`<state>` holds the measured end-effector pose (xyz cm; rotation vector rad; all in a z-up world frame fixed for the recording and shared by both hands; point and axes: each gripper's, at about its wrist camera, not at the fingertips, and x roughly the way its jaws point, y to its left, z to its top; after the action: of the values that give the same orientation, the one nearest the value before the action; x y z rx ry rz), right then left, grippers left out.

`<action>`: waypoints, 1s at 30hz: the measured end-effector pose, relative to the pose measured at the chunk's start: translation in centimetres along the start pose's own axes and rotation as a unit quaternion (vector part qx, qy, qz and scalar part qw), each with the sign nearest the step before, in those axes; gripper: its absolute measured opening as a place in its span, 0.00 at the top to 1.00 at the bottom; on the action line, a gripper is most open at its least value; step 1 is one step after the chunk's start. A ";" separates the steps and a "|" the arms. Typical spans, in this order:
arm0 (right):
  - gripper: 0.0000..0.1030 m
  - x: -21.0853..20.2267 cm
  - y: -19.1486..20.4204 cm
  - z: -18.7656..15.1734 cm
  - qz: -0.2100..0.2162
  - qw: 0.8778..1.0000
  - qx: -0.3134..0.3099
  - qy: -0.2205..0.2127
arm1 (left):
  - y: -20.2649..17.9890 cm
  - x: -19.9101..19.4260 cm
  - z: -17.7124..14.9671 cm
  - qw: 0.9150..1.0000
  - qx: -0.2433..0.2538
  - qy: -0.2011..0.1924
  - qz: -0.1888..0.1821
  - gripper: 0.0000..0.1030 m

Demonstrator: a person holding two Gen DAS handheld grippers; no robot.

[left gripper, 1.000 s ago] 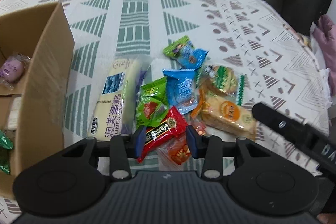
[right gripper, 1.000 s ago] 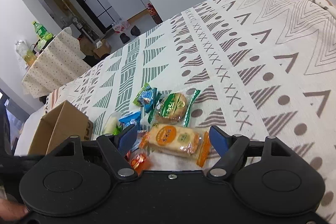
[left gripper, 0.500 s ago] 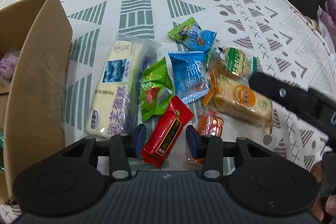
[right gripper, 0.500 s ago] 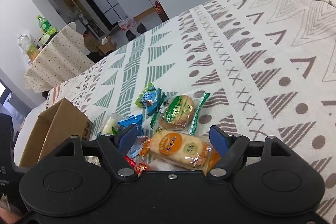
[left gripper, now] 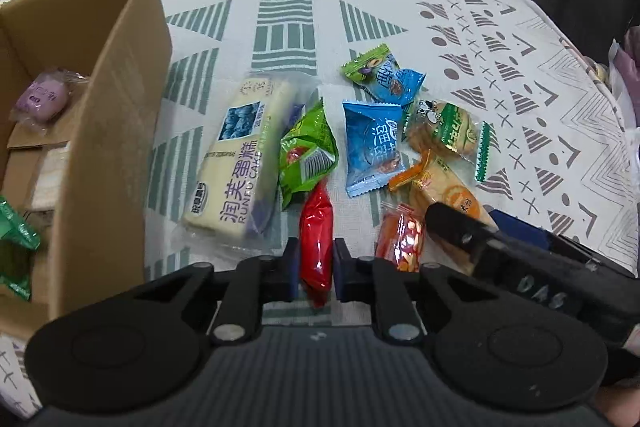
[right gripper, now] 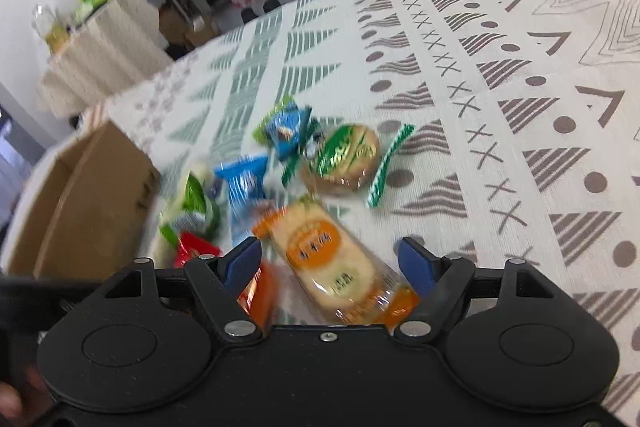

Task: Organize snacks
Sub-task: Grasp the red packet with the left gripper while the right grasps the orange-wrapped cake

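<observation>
Since half a second ago my left gripper has squeezed in on the red snack packet, which now stands on edge pinched between the fingers, just in front of the green packet. The cardboard box sits to the left with a few snacks inside. My right gripper is spread wide around the orange cracker pack, not gripping it. That view is blurry.
</observation>
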<state>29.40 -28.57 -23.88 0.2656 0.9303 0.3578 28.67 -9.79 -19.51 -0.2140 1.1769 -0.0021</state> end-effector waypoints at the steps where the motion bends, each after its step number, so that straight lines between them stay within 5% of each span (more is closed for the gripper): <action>1: 0.31 -0.1 0.3 -0.2 -0.006 1.000 -0.010 0.002 | 0.1 -0.3 -0.2 1.000 -0.001 -0.001 -0.002 0.85; 7: 0.65 -1.3 1.3 -1.3 -0.030 0.999 -0.038 0.019 | 0.7 -2.0 -1.1 1.000 -0.013 -0.012 -0.012 0.85; 30: 0.67 -8.1 7.2 0.2 0.000 0.998 0.002 -0.055 | 4.1 -10.6 -0.4 0.994 -0.037 -0.095 -0.044 0.85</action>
<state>23.82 -25.38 -15.18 0.2859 0.8220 0.3376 23.76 -4.66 -10.61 -0.3238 0.9779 -0.0152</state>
